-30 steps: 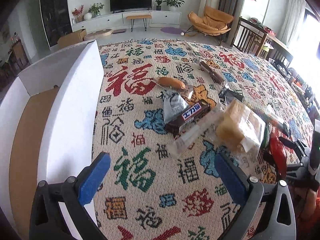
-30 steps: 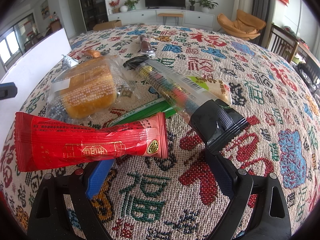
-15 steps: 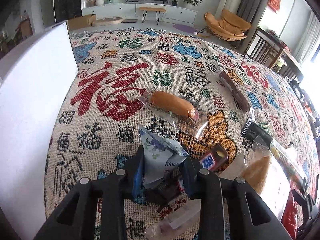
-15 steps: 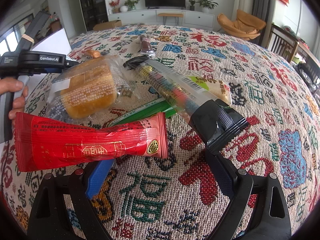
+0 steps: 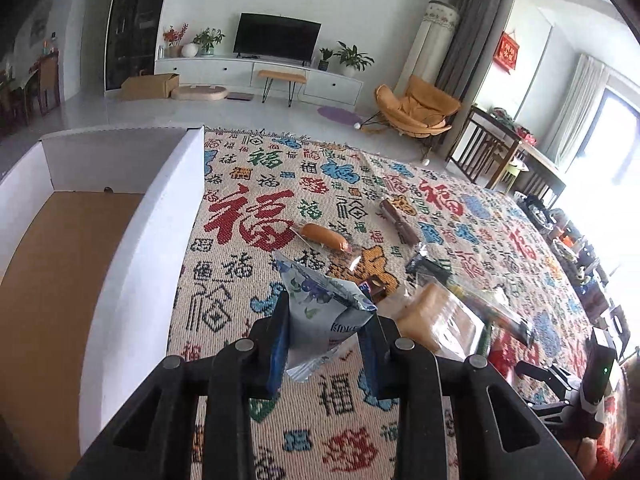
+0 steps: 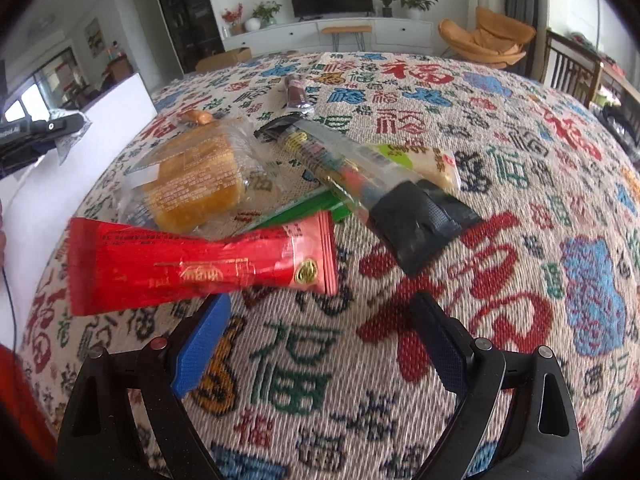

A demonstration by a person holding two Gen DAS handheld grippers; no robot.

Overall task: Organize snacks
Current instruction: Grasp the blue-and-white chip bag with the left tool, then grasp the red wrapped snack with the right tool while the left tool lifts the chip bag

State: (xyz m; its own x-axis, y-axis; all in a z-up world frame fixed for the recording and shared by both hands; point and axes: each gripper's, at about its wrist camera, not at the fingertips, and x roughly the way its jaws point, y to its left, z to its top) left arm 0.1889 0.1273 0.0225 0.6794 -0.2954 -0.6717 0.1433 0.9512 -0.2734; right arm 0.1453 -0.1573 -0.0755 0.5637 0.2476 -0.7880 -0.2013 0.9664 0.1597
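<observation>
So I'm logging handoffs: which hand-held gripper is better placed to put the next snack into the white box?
Left. The left hand-held gripper is shut on the blue-white packet, beside the white box. The right hand-held gripper is open, holding nothing.

A second ago the left gripper (image 5: 326, 330) stood wide open above the patterned tablecloth (image 5: 340, 396), with nothing between its jaws. It then closed on the blue-and-white flowered snack packet (image 5: 320, 312), which lay against the dark chocolate bar (image 5: 374, 286). Now the packet hangs clamped above the cloth, nearer the white box (image 5: 132, 272).
</observation>
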